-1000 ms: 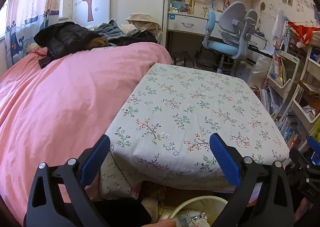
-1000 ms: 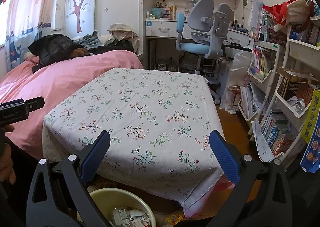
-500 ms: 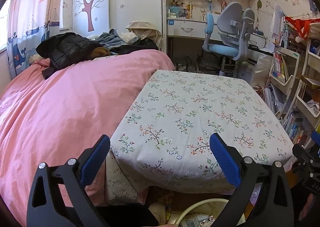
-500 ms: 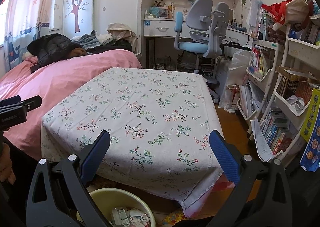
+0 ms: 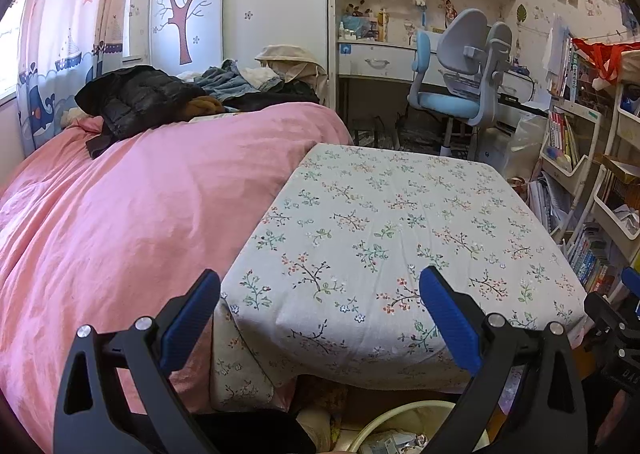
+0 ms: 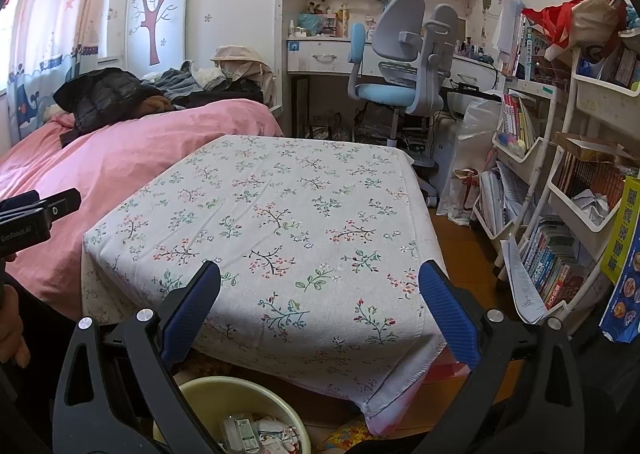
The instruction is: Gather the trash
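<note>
A pale yellow trash bin (image 6: 224, 394) stands on the floor below the table's near edge, with wrappers and crumpled paper (image 6: 260, 432) inside. Its rim also shows in the left wrist view (image 5: 384, 420). The low table (image 6: 288, 221) has a floral cloth; I see no loose trash on its top. My left gripper (image 5: 320, 306) is open and empty, held above the table's near left corner. My right gripper (image 6: 320, 302) is open and empty, held above the table's near edge and the bin. The left gripper's body (image 6: 36, 213) shows at the right wrist view's left edge.
A bed with a pink duvet (image 5: 140, 205) lies left of the table, with dark clothes (image 5: 136, 101) piled at its far end. A blue desk chair (image 6: 400, 69) and desk stand behind. White carts with books (image 6: 560, 189) line the right side. Wood floor (image 6: 464, 254) runs between table and carts.
Both grippers have lifted slightly and pulled back a little; the table sits lower in both views and less of the bin shows in the left view. Both stay open.
</note>
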A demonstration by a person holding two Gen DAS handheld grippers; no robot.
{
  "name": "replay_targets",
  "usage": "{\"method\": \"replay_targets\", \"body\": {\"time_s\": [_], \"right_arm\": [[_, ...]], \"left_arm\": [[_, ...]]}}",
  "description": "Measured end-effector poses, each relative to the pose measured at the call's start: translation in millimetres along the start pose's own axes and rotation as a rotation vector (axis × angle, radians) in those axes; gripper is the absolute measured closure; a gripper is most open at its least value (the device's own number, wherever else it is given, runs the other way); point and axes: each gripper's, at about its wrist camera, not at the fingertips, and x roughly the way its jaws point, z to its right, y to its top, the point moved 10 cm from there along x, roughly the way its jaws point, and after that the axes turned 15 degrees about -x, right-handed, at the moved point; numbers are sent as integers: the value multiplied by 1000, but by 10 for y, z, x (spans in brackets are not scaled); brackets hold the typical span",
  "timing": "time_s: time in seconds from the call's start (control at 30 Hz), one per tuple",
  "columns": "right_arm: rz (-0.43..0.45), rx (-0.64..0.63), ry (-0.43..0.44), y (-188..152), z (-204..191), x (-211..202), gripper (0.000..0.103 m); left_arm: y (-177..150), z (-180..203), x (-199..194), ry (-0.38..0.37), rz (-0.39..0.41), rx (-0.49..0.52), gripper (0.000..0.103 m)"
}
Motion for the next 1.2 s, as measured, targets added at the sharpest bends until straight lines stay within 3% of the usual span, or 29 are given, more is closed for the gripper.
{"method": "replay_targets", "body": {"time_s": [1.2], "right_arm": [[5,6,-7,-5,128,-40,7]], "left_arm": [[-19,106,-36,-21,-1,37,8]]}}
